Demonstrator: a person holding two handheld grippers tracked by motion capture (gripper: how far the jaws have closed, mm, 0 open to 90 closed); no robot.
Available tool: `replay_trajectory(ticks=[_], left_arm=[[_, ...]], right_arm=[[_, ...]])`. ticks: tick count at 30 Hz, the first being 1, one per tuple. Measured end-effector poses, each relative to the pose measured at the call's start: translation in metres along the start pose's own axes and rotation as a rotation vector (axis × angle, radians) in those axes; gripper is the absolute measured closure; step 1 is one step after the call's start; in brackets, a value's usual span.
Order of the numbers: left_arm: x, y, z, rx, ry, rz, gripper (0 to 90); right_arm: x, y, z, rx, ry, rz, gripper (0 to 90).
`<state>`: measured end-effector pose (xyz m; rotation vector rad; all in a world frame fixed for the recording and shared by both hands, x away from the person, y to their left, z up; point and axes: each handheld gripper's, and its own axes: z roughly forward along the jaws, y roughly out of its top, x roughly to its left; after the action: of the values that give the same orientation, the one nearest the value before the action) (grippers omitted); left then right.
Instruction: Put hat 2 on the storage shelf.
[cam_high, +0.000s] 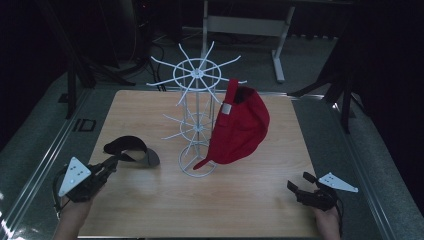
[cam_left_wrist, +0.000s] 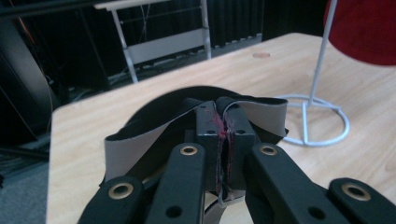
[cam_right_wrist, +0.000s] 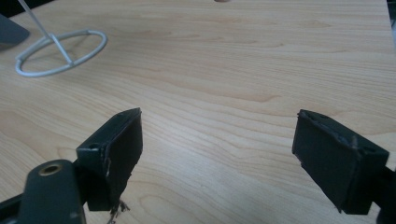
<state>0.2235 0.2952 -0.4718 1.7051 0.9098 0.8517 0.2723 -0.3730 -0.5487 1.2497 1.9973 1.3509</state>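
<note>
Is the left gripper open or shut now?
Shut: the left gripper pinches the black cap's strap between its closed jaws in the left gripper view.

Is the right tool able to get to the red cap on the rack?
Probably yes. The right tool is open and empty, and only bare table lies between it and the red cap hanging on the white rack.

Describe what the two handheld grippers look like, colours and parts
Both are black. The left gripper and right gripper each carry a grey three-cornered plate dotted with small holes. Linkage arms have brass-coloured rivets; the left pads show reddish smears. A dark cable loops beside each.
</note>
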Motion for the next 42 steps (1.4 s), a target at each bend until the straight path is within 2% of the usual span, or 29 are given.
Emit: replay_trajectory(ticks=[8,9,10,13,14,16,23,25,29,30,31,34,37,42], left_arm=[[0.006,0.036,-0.004,-0.050,0.003,0.011,87.5],[0.005,0.044,-0.007,-0.060,0.005,0.027,87.5],[0.005,0.044,-0.007,-0.060,0.005,0.027,87.6],[0.005,0.052,-0.011,-0.071,-0.013,0.041,87.6],[0.006,0.057,-0.015,-0.085,-0.048,0.042,87.6],[0.008,0.063,-0.023,-0.109,-0.076,0.064,87.5],[0.013,0.073,-0.041,-0.171,-0.101,0.067,87.5],[0.014,0.081,-0.045,-0.196,-0.106,0.074,87.5],[0.013,0.091,-0.044,-0.211,-0.115,0.081,87.5],[0.011,0.100,-0.043,-0.216,-0.122,0.096,87.5],[0.011,0.100,-0.043,-0.216,-0.122,0.096,87.5],[0.008,0.116,-0.043,-0.220,-0.120,0.114,87.5],[0.005,0.125,-0.043,-0.229,-0.123,0.134,87.5],[0.000,0.137,-0.045,-0.249,-0.134,0.141,87.5]], right_arm=[[-0.001,0.000,-0.001,-0.009,-0.007,0.014,16.0],[-0.002,-0.001,-0.001,-0.007,-0.007,0.015,16.0],[-0.002,-0.001,-0.001,-0.007,-0.007,0.015,16.0],[-0.002,-0.001,-0.001,-0.004,-0.006,0.013,16.0],[-0.001,-0.001,-0.001,-0.003,-0.007,0.013,16.0],[-0.001,-0.001,0.000,0.003,-0.006,0.006,16.0],[-0.001,0.000,0.001,0.005,-0.003,0.001,16.0],[-0.001,0.000,0.001,0.004,-0.001,0.004,16.0],[-0.001,-0.001,0.000,0.004,0.001,0.005,16.0],[-0.001,-0.001,0.000,0.004,0.001,0.004,16.0],[-0.001,-0.001,0.000,0.004,0.001,0.004,16.0],[-0.001,0.000,0.000,0.007,0.000,0.002,16.0],[0.000,0.000,0.001,0.012,-0.001,-0.002,16.0],[0.001,0.001,0.001,0.015,0.005,-0.003,16.0]])
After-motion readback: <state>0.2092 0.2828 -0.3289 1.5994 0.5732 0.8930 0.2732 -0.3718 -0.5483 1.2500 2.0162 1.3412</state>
